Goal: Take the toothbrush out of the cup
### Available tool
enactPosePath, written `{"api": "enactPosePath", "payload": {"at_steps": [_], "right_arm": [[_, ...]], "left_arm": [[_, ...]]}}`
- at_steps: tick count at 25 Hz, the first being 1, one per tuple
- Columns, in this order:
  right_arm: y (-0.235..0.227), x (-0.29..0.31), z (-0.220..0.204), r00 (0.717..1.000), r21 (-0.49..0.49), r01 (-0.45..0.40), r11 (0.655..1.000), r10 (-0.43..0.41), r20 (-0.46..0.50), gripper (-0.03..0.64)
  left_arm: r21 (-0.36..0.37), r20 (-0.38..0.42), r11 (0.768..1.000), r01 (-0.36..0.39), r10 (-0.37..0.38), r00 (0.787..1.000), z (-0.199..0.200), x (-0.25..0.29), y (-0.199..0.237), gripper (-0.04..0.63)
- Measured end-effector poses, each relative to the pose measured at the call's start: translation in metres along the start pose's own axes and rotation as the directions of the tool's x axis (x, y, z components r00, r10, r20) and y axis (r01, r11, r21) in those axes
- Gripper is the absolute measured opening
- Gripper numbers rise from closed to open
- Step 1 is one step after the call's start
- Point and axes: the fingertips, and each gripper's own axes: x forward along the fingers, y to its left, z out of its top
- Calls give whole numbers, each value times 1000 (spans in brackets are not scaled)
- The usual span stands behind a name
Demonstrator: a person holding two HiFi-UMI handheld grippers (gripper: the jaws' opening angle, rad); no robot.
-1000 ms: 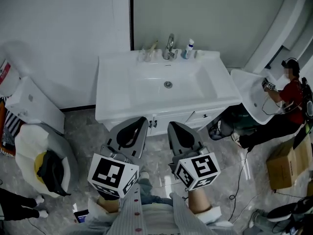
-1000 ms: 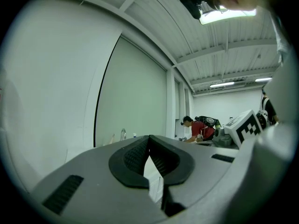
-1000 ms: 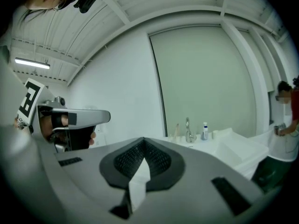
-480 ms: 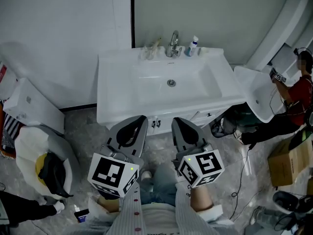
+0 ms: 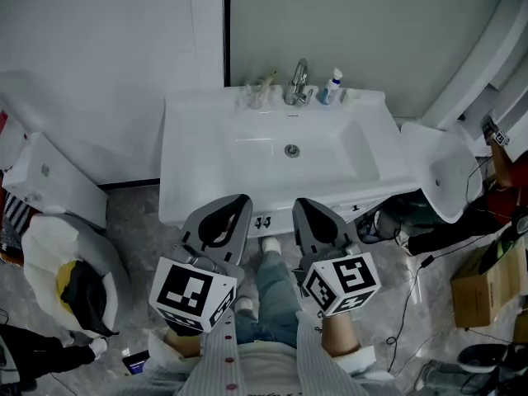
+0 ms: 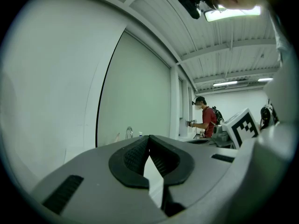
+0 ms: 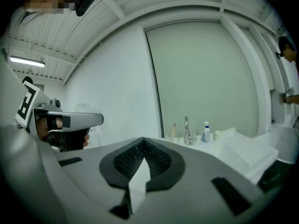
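The grey left tool (image 5: pixel 233 203) and right tool (image 5: pixel 304 206) are hanging closed and empty before the white basin counter (image 5: pixel 190 180). At its twelve o'clock edge, the slim pale toothbrush (image 5: pixel 266 82) is leaning in a clear cup (image 5: pixel 252 98): likely light, stiff, slippery, best pinched at the protruding handle.

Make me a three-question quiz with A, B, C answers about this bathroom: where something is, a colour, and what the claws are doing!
1. Where is the cup with the toothbrush?
A on the floor
B beside the tap, on its left in the head view
C in a claw

2. What colour is the sink?
A white
B red
C black

3. How are the left claw and the right claw?
A wide open
B gripping the toothbrush
C shut and empty

Answers:
1. B, the cup stands on the back ledge by the tap.
2. A, the whole sink is white.
3. C, both claws' pads meet with nothing between.
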Motion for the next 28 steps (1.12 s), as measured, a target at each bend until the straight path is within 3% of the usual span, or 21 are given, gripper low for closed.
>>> {"api": "enactPosePath", "payload": {"at_steps": [16, 28], "right_arm": [[-91, 139, 38, 990, -11, -132, 991, 131, -42, 11], [-133, 216, 62, 961, -16, -274, 962, 273, -52, 11]], "left_arm": [[-7, -22, 993, -121, 121, 992, 20, 144, 69, 17], [-6, -5, 967, -256, 256, 967, 36, 215, 105, 17]]}}
